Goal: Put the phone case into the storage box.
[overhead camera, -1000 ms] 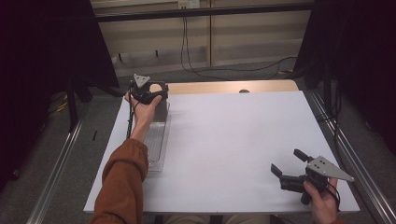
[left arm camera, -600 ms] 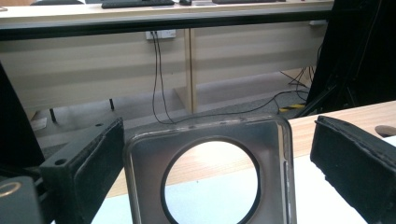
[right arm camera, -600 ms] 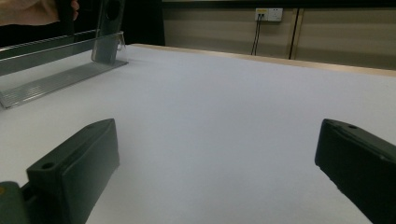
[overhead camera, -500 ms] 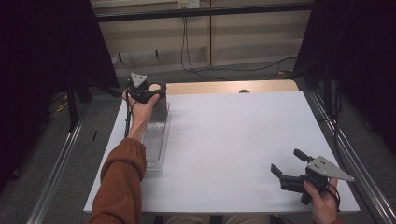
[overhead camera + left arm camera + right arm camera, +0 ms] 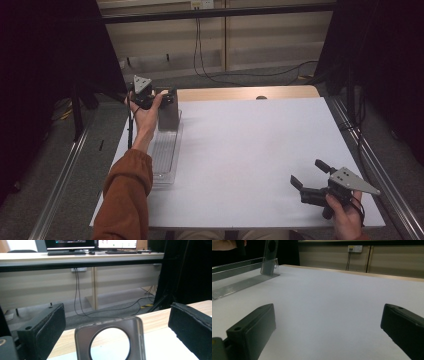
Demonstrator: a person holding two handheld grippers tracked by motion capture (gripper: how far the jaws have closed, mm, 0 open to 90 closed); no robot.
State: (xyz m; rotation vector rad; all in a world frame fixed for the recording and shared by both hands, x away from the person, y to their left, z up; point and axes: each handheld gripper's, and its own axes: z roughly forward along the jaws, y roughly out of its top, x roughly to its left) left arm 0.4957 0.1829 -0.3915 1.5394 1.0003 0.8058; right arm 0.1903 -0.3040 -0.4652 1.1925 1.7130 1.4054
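A grey metal plate with a round hole stands upright at the far end of a clear ribbed rack on the left of the white table. My left gripper hovers just above the plate's top edge. In the left gripper view the plate sits between the wide-apart jaws of that gripper, which is open and touches neither side. My right gripper rests open near the front right corner with nothing in it. In the right gripper view the plate and rack lie far off at the left.
A wooden strip runs along the table's far edge. Metal rails flank the table on both sides, and cables lie on the floor beyond it. Dark curtains hang at left and right.
My left hand and gripper have shifted slightly to the left above the plate. The right gripper has not moved.
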